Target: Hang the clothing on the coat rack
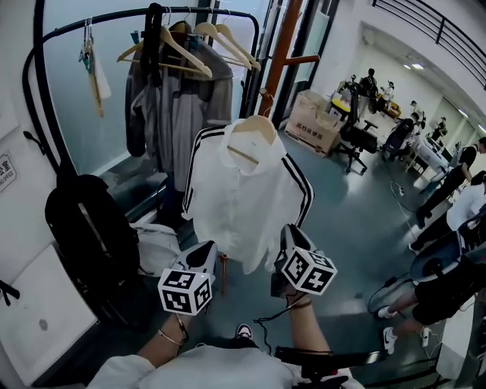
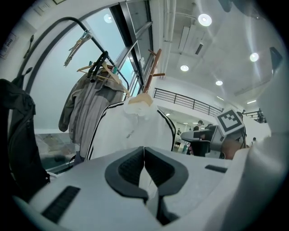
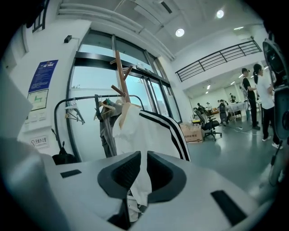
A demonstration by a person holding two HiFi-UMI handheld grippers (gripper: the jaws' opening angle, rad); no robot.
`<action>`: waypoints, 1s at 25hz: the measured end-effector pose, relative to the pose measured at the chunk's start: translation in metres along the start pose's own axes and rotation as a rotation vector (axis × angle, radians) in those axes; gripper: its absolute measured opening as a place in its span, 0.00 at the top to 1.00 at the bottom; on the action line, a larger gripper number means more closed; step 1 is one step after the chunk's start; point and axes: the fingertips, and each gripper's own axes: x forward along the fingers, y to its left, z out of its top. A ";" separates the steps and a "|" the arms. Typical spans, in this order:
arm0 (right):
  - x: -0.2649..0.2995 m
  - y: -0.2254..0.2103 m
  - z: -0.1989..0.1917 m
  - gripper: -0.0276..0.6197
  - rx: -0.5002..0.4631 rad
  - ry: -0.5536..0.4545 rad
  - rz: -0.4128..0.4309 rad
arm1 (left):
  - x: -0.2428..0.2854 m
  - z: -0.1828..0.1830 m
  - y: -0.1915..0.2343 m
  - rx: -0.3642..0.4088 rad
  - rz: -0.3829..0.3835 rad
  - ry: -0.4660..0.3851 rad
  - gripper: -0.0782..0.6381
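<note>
Overhead, the head view shows one white shirt (image 1: 243,194) on one wooden hanger (image 1: 254,131), hanging up at the coat rack (image 1: 282,53). Beside it, a black rail (image 1: 99,20) carries one grey garment (image 1: 178,106). Two tongs reach the shirt's hem: left tongs (image 1: 203,251) and right tongs (image 1: 287,232). In the left gripper view the pads meet at their tips, seemingly pinching white cloth. In the right gripper view the jaws stand narrow, clamped on a fold of the shirt, which hangs below them.
</note>
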 end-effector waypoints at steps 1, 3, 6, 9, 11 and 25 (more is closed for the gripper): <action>-0.002 -0.003 -0.005 0.87 0.006 0.009 -0.007 | 0.002 -0.004 -0.003 -0.006 -0.007 0.006 0.88; -0.006 -0.008 -0.015 0.90 0.010 0.033 -0.022 | 0.007 -0.013 -0.010 -0.022 -0.020 0.021 0.88; -0.011 -0.011 -0.031 0.91 -0.003 0.075 -0.027 | 0.014 -0.025 -0.019 -0.043 -0.034 0.039 0.88; -0.016 -0.013 -0.042 0.92 -0.028 0.110 -0.022 | 0.019 -0.030 -0.031 -0.053 -0.043 0.043 0.88; -0.018 -0.019 -0.047 0.92 -0.040 0.126 -0.023 | 0.023 -0.031 -0.040 -0.051 -0.045 0.040 0.88; -0.028 -0.054 -0.060 0.92 0.015 0.181 0.102 | 0.034 -0.034 -0.078 -0.007 0.075 0.042 0.88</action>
